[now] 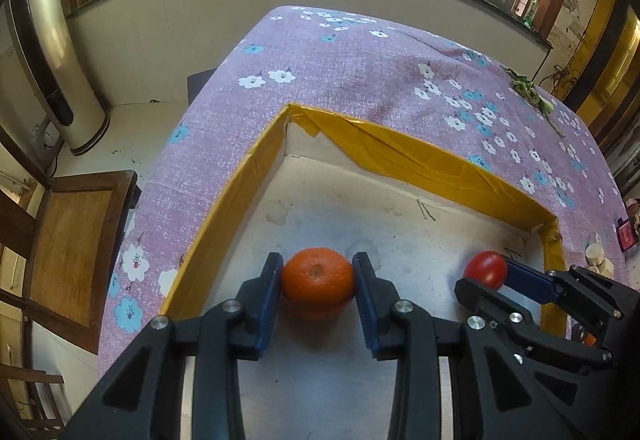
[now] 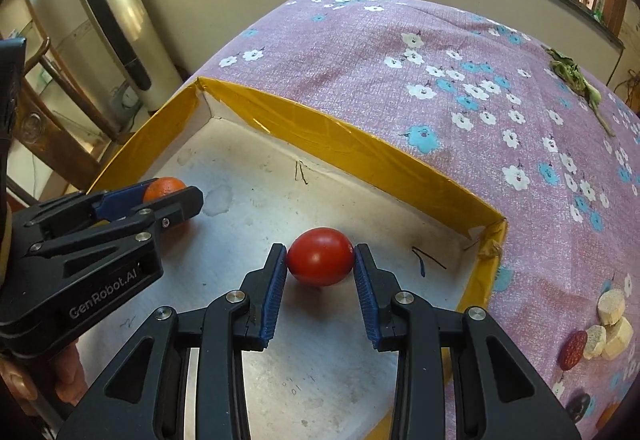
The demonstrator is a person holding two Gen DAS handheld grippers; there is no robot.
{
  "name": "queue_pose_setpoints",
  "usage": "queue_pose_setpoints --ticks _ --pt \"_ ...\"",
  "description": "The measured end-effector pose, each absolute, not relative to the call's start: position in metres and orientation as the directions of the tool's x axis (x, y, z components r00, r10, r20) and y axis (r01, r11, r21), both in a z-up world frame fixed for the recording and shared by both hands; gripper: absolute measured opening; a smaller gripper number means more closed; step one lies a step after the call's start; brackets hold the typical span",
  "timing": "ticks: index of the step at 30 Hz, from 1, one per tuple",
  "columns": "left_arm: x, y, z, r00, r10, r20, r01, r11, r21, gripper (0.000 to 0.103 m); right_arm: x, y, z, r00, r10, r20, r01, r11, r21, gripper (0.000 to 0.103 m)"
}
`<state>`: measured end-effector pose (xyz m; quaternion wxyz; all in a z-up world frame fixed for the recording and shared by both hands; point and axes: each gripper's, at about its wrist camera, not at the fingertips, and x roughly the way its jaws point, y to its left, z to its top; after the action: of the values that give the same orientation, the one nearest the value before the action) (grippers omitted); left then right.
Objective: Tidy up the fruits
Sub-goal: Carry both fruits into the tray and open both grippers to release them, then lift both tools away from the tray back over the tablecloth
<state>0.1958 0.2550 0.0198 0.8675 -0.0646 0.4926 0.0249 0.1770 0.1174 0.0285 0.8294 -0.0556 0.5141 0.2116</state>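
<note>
Flowered tablecloth [image 2: 400, 88] under a window; yellow-rimmed tray [image 2: 360, 148]. Left gripper [image 1: 318, 272] clasps the orange [image 1: 318, 280], right gripper [image 2: 320, 260] the tomato [image 2: 320, 256], both apparently resting mid-tray. Release gently, so neither rolls.

Landmark: the shallow box [image 1: 256, 160], resting on the cloth-covered worktop [image 1: 360, 52]. Inside it, toward its left wall, an orange [image 1: 318, 280] between the pads of the left claw [image 1: 318, 282]. Inside it too, nearer its right wall, a tomato [image 2: 320, 256] between the pads of the right claw [image 2: 320, 260]. Right of the box, on the cloth, several small blocks [image 2: 612, 316]. Beyond its far right corner, a leafy sprig [image 2: 572, 74]. Left of the box, off the worktop, a chair [image 1: 76, 240].
</note>
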Motion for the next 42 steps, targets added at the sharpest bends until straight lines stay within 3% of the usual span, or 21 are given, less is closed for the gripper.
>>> queue_pose_setpoints --ticks 1,5,7,10,23,30,37,42 --pt "0.195 0.255 0.020 0.513 -0.009 -0.858 -0.110 0.991 -0.076 0.040 0.176 0.116 0.030 0.389 0.281 -0.877 -0.401 0.909 0.113 0.042" --pt "0.187 0.256 0.024 0.523 0.013 -0.852 -0.115 0.992 -0.055 0.041 0.172 0.099 0.034 0.395 0.291 -0.871 -0.372 0.918 0.138 0.042" --pt "0.181 0.255 0.026 0.528 0.037 -0.849 -0.122 0.992 -0.032 0.053 0.167 0.093 0.040 0.408 0.278 -0.870 -0.356 0.926 0.129 0.043" --pt "0.166 0.258 0.032 0.551 0.065 -0.832 -0.137 0.990 -0.013 0.061 0.152 0.085 0.050 0.411 0.306 -0.859 -0.348 0.923 0.162 0.043" --pt "0.103 0.272 0.026 0.509 0.041 -0.860 -0.222 0.971 -0.085 0.066 0.081 0.071 0.071 0.404 0.409 -0.818 -0.361 0.893 0.268 0.044" --pt "0.090 0.252 0.017 0.470 0.148 -0.870 -0.209 0.976 0.053 0.068 0.057 0.055 0.069 0.395 0.426 -0.814 -0.343 0.890 0.299 0.045" --pt "0.066 0.243 0.015 0.467 0.173 -0.867 -0.226 0.971 0.073 0.070 0.037 0.030 0.077 0.418 0.420 -0.806 -0.335 0.896 0.293 0.045" --pt "0.038 0.228 0.035 0.551 0.111 -0.827 -0.233 0.972 -0.025 0.070 0.013 0.006 0.088 0.467 0.371 -0.802 -0.344 0.912 0.222 0.050"
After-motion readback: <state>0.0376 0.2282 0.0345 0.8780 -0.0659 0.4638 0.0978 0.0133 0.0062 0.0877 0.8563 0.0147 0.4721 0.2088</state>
